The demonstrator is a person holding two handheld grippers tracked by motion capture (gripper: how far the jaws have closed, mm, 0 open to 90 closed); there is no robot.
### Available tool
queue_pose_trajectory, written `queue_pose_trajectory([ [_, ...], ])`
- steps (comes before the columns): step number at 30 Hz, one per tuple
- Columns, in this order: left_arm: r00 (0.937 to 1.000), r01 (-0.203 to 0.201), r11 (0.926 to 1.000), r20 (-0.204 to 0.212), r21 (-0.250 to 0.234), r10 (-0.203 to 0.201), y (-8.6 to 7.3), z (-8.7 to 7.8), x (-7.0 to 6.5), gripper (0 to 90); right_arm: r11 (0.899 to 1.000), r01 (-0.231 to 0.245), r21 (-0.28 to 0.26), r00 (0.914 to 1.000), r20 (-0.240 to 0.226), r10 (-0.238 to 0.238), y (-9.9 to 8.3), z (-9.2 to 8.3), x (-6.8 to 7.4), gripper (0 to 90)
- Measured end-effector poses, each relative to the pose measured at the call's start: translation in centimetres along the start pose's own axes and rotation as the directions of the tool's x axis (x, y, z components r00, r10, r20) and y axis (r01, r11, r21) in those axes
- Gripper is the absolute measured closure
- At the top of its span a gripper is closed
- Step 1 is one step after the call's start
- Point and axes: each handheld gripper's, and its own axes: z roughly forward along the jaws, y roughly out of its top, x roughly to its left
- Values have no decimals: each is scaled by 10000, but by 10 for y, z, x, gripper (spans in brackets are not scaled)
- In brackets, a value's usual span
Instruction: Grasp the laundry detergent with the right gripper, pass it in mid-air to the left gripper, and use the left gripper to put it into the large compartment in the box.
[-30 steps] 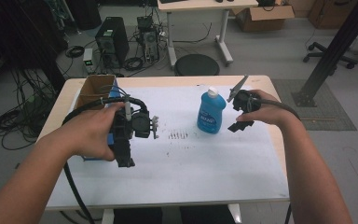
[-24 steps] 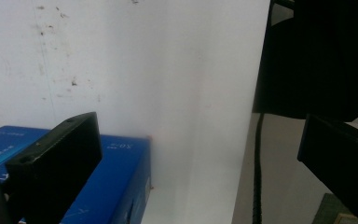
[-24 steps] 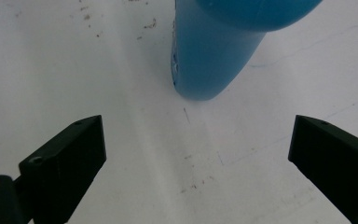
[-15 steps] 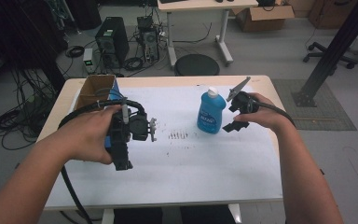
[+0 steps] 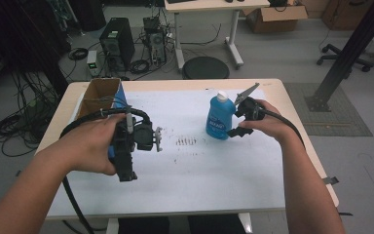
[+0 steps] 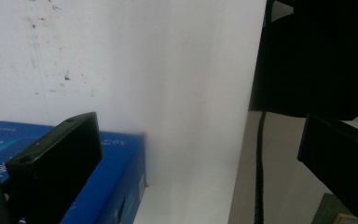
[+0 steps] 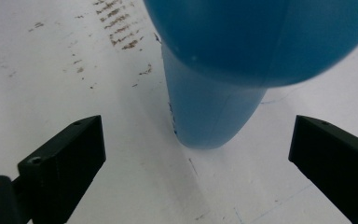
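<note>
A blue bottle (image 5: 220,118) with a white cap stands upright on the white table (image 5: 199,185), right of centre. My right gripper (image 5: 234,118) is just to its right and open. In the right gripper view the bottle (image 7: 214,70) rises close ahead between the spread jaws of the right gripper (image 7: 196,140), not touched by them. My left gripper (image 5: 126,156) hangs over the table's left side, above a flat blue box (image 5: 111,151). In the left gripper view the left gripper (image 6: 196,135) is wide open, with the blue box (image 6: 112,186) under its left jaw.
An open cardboard box (image 5: 100,92) sits at the table's back left corner. Dark smudges (image 5: 185,142) mark the middle of the table. On the floor behind are a computer tower (image 5: 117,44), a round stool (image 5: 205,67) and a black slanted post (image 5: 350,53).
My right gripper has edged left, closer to the bottle. The left hand has shifted only slightly.
</note>
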Motion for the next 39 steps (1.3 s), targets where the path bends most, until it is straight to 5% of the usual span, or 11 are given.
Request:
queue_pose_trajectory([
  [8, 10000, -29, 10000, 55, 4, 29, 2, 4, 1, 2, 9958, -142, -902, 9999, 28, 145, -10, 5, 1, 29],
  [19, 9999, -118, 9999, 78, 14, 117, 9, 6, 0, 2, 9780, -423, -2041, 9973, 498, 535, -15, 13, 0, 28],
  [39, 9997, -143, 9999, 217, -4, 143, 13, 12, 2, 2, 9311, -513, -3611, 9967, 409, 708, -22, 28, -1, 19],
])
